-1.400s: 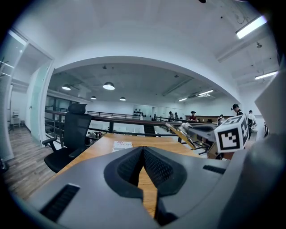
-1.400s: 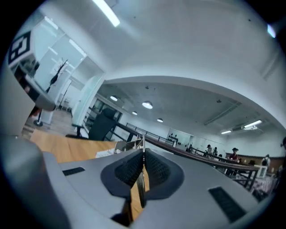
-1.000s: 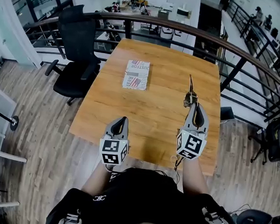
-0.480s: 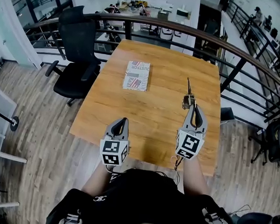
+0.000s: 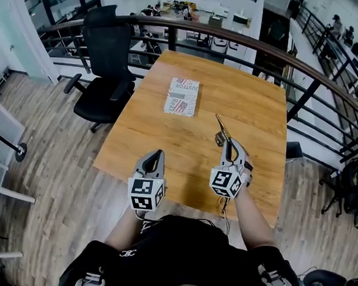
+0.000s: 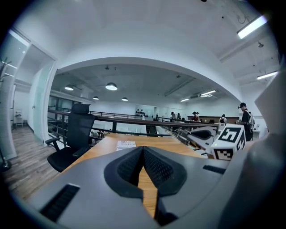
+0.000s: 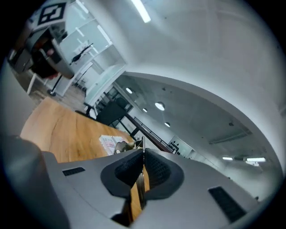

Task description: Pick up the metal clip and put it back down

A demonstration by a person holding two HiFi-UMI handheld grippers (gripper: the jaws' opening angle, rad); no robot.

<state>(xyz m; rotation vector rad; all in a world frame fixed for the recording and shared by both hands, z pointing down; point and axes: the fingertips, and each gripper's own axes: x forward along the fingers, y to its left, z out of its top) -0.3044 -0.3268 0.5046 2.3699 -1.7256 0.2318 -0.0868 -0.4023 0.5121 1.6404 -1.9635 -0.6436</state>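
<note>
While clip (image 5: 219,128) is kept clamped in right gripper (image 5: 226,142), seemingly clear of table (image 5: 167,138), it has been swung left and tilted. Pick-up judged done; set-down remaining. Left gripper (image 5: 157,152) closed, empty.

Shiny metal clip (image 5: 219,135); matt wooden table (image 5: 166,145)

The head camera sits high above the person and looks steeply down, so the whole bench (image 5: 198,135), the left gripper (image 5: 155,153) and the right gripper (image 5: 227,143) are seen from far. The left gripper view rides low, close behind its own fingers (image 6: 127,167), and faces level along the bench toward the railing (image 6: 134,120). The right gripper view sits as close behind its fingers (image 7: 158,172), but it is rolled and tilted up toward the ceiling. All three views share the booklet (image 5: 182,96). The marker cube (image 7: 51,13) in the right gripper view's top corner is perhaps the left gripper's.
</note>
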